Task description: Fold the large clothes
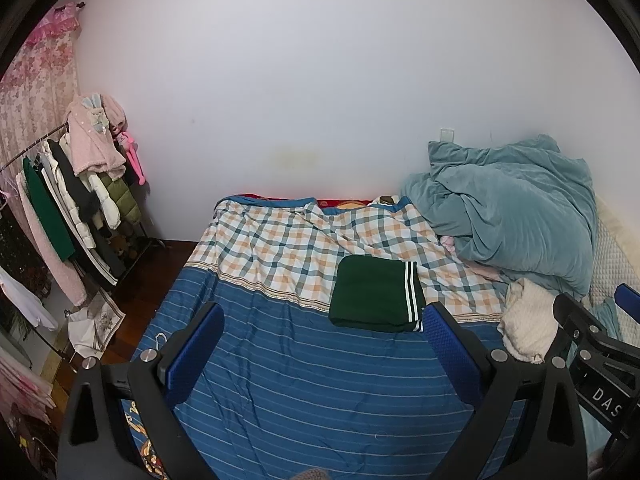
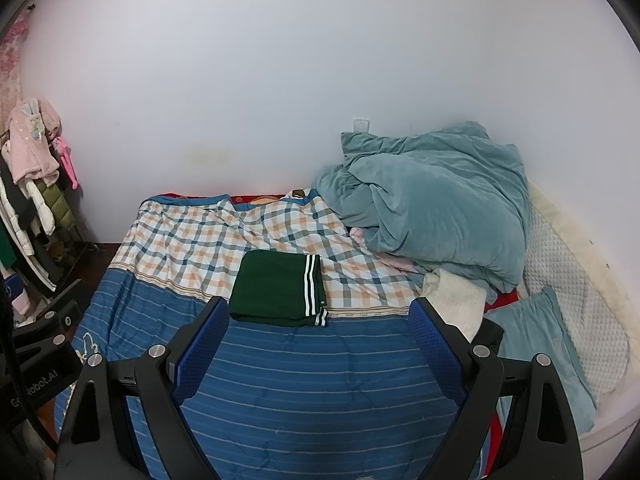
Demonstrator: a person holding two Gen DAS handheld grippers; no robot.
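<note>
My left gripper (image 1: 324, 348) hangs level with its jaws spread wide and nothing between the blue pads. My right gripper (image 2: 320, 342) sits just beside it at about the same height, jaws equally wide and empty, both pointing forward the same way.

Hovering wide open and empty over the blue striped bedcover (image 1: 304, 376): left gripper (image 1: 324, 320). Lying flat just ahead of its right finger (image 1: 452, 354), a folded green garment (image 1: 376, 292) with white stripes. Showing beyond that finger, a cream towel (image 1: 528, 320), a heaped teal duvet (image 1: 512, 216) and part of the right gripper (image 1: 600, 344). Hanging far off to the left, a clothes rack (image 1: 72, 200).
</note>
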